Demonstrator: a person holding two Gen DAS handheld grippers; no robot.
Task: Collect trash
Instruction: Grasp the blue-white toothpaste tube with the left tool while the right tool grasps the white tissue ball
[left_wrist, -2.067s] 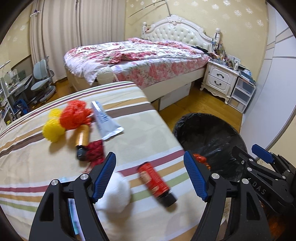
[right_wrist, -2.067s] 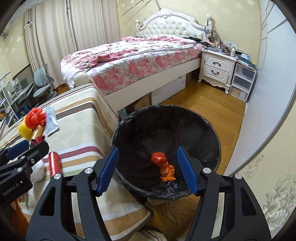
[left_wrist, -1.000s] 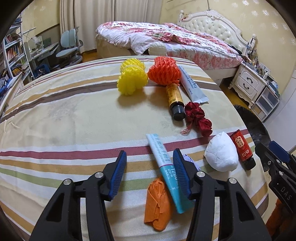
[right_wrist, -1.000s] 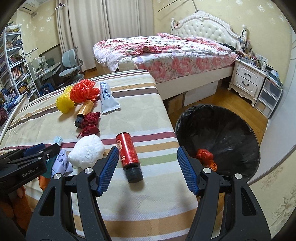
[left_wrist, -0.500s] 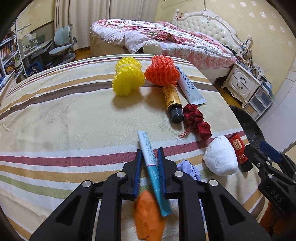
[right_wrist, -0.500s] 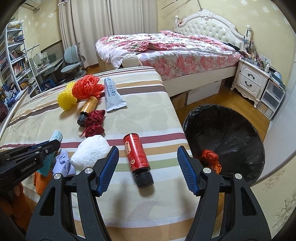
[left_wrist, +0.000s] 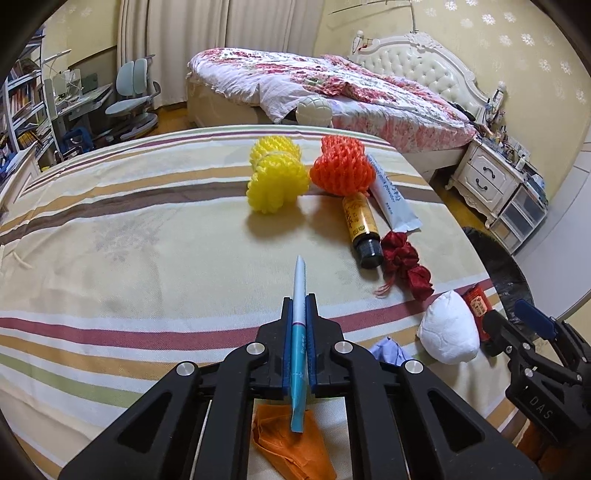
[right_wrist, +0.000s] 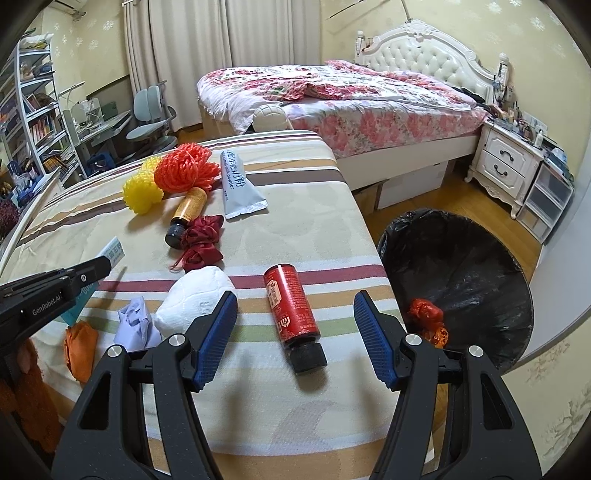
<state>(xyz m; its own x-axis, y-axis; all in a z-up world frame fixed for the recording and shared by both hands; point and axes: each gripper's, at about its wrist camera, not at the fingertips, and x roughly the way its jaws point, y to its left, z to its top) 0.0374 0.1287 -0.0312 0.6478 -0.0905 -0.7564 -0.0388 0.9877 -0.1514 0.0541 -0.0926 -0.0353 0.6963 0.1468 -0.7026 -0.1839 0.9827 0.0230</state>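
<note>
My left gripper (left_wrist: 298, 302) is shut on a flat teal-and-white tube (left_wrist: 298, 332) and holds it edge-up above the striped table (left_wrist: 147, 258); the tube's end shows in the right wrist view (right_wrist: 112, 254). My right gripper (right_wrist: 295, 317) is open and empty, its fingers either side of a red bottle (right_wrist: 293, 314) lying on the table. A black-lined trash bin (right_wrist: 461, 266) stands on the floor to the right with red-orange trash (right_wrist: 428, 317) inside.
On the table lie a white wad (right_wrist: 195, 299), a lilac scrap (right_wrist: 135, 325), an orange wrapper (left_wrist: 291, 443), a red ribbon (right_wrist: 199, 243), an amber bottle (right_wrist: 186, 214), a grey tube (right_wrist: 236, 184), and orange (right_wrist: 184, 171) and yellow (right_wrist: 142, 192) foam nets. A bed (right_wrist: 351, 96) stands behind.
My left gripper closed on the teal tube and lifted it off the table, turning it edge-up. My right gripper swung from over the bin to over the red bottle.
</note>
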